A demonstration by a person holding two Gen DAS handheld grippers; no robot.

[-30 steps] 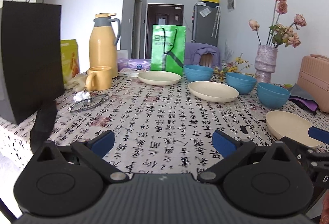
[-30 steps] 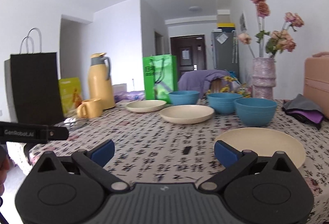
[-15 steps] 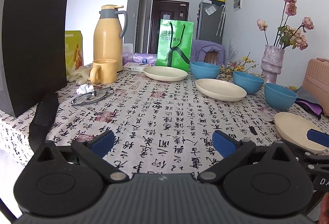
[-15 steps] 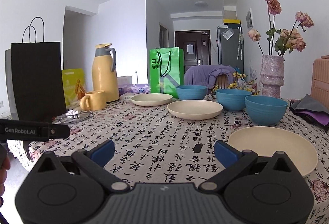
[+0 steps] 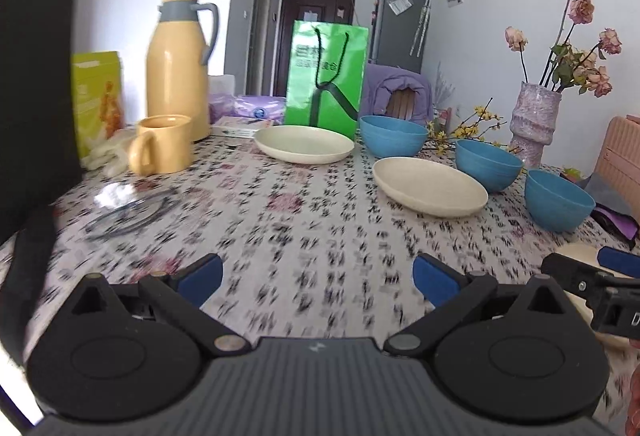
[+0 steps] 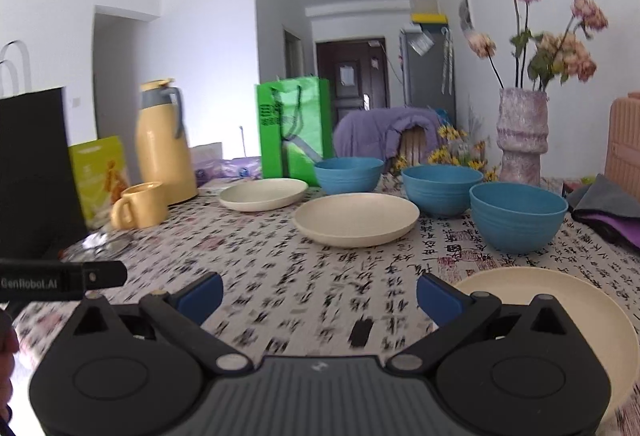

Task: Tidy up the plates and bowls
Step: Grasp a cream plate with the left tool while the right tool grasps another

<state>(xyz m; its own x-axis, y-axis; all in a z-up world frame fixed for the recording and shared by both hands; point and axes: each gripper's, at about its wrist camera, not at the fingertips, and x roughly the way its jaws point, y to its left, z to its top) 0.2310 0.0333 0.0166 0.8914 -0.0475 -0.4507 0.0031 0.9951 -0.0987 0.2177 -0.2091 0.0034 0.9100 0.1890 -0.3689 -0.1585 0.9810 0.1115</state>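
From the left wrist, the left tool [image 5: 316,278] is hanging with its jaws spread wide and empty over the tabletop [image 5: 312,220]; two cream plates [image 5: 430,186] and three blue bowls [image 5: 488,164] are sitting well ahead.

From the right wrist, the right tool [image 6: 318,294] is gaping empty too, a third plate [image 6: 560,300] lying just beside its right finger.
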